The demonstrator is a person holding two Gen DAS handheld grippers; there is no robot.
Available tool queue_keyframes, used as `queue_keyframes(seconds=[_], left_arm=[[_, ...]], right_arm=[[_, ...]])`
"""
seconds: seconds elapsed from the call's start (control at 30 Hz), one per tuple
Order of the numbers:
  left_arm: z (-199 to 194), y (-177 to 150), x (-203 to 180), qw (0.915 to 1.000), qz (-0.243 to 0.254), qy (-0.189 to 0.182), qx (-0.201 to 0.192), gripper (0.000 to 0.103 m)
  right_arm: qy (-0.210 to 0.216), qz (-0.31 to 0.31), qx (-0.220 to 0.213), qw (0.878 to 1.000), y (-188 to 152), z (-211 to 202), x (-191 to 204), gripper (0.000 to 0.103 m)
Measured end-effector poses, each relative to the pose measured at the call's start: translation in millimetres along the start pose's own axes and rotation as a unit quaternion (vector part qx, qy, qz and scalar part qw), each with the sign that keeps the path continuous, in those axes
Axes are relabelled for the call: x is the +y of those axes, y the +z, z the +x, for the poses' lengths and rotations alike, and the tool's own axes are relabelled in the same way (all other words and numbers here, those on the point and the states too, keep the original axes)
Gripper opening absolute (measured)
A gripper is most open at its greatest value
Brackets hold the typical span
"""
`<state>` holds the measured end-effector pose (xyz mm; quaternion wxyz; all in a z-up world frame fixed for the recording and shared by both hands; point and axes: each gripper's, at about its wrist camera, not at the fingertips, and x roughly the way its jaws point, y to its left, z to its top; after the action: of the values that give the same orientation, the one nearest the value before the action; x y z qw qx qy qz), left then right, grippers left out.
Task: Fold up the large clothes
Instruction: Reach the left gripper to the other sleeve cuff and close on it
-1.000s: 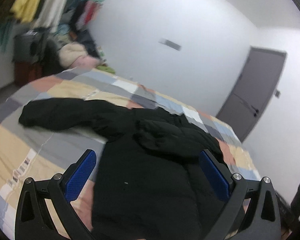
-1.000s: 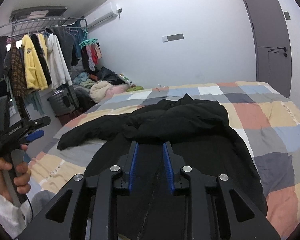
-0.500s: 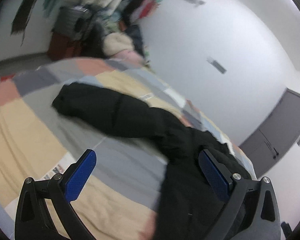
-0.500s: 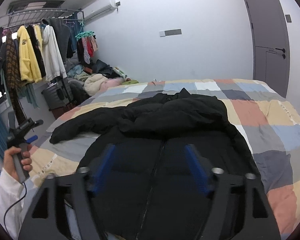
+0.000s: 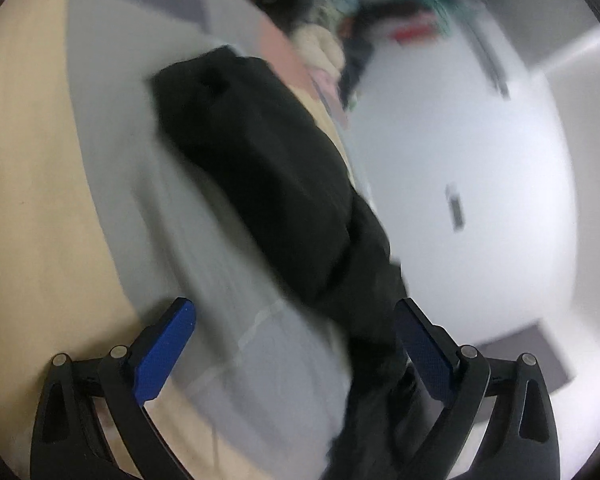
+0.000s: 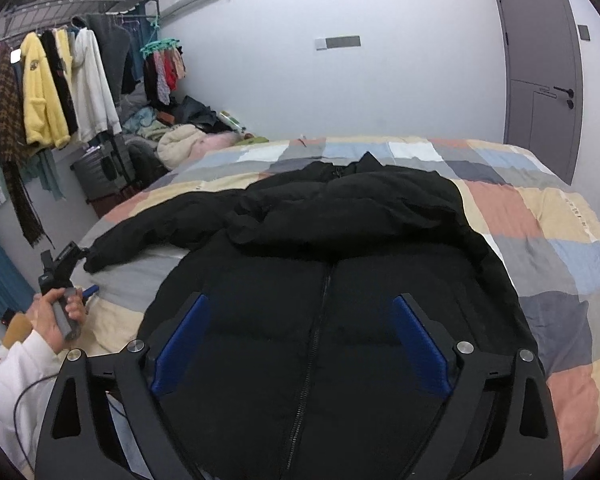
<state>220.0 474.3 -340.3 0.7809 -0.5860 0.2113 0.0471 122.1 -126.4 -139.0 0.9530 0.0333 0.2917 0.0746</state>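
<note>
The right gripper (image 6: 300,340) is nearest, with both blue pads (image 6: 180,334) spread wide and nothing between them; it hangs above the lower front of the black jacket (image 6: 320,280). The jacket lies front up on the patchwork bedspread (image 6: 540,232), zip closed down the centre, collar toward the far wall. One sleeve (image 6: 160,228) extends outward to the left across the bed; the other sleeve is folded across the chest. At the left edge of the bed, the person's left hand (image 6: 56,316) holds the left gripper (image 5: 296,344) by its handle, close to the cuff of the extended sleeve. In the left wrist view, which is heavily blurred, the left gripper's fingers are likewise wide apart and grip nothing. The extended sleeve (image 5: 260,184) runs diagonally ahead of it; the fabric passes close by the right-hand pad (image 5: 424,352), and whether they touch cannot be determined. Beyond the bed, to the left, a clothes rack (image 6: 60,4) carries hanging garments, including a yellow fleece (image 6: 40,96) and a white hoodie (image 6: 94,88). A pile of clothes (image 6: 184,140) lies at the foot of the far wall. A grey door (image 6: 540,72) stands at the right, shut.
</note>
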Motion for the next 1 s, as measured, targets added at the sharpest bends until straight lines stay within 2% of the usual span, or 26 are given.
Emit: queue_keyframes(seconds=[0.07,0.13,0.23,0.4,0.5,0.53,0.57,0.6,0.67,0.73,1.0], left_arm=[[9,11,5,0.9997,-0.013,-0.007,-0.018,0.099],[17,20,-1,0.9995,0.000,-0.006,-0.032,0.099],[37,30,-13,0.9989,0.029,0.003,-0.036,0.091],[64,49,-13,0.9981,0.039,0.024,-0.041,0.080],[70,57,-13,0.9969,0.045,0.046,-0.045,0.064],[72,62,-12,0.9965,0.046,0.053,-0.044,0.052],[79,74,-11,0.9960,0.047,0.063,-0.042,0.046],[80,77,-13,0.9953,0.052,0.071,-0.042,0.035],[77,84,-22,0.9937,0.073,0.070,-0.047,0.017],[70,90,-37,0.9892,0.108,0.084,-0.053,0.009],[41,97,-97,0.9752,0.167,0.128,-0.069,0.005]], right_arm=[[-0.004,-0.001,0.006,1.000,0,5,1,0.093],[-0.008,-0.004,0.011,1.000,0,10,3,0.093],[-0.010,-0.005,0.023,1.000,-1,19,4,0.093],[-0.013,-0.009,0.040,0.999,1,31,7,0.093],[-0.013,-0.014,0.041,0.999,4,31,12,0.093],[-0.013,-0.016,0.040,0.999,5,31,13,0.093],[-0.012,-0.017,0.040,0.999,6,30,15,0.093],[-0.010,-0.018,0.039,0.999,6,29,16,0.093],[-0.009,-0.020,0.041,0.999,6,28,18,0.093],[-0.006,-0.019,0.040,0.999,7,27,17,0.093],[0.004,-0.014,0.026,1.000,8,16,18,0.093]])
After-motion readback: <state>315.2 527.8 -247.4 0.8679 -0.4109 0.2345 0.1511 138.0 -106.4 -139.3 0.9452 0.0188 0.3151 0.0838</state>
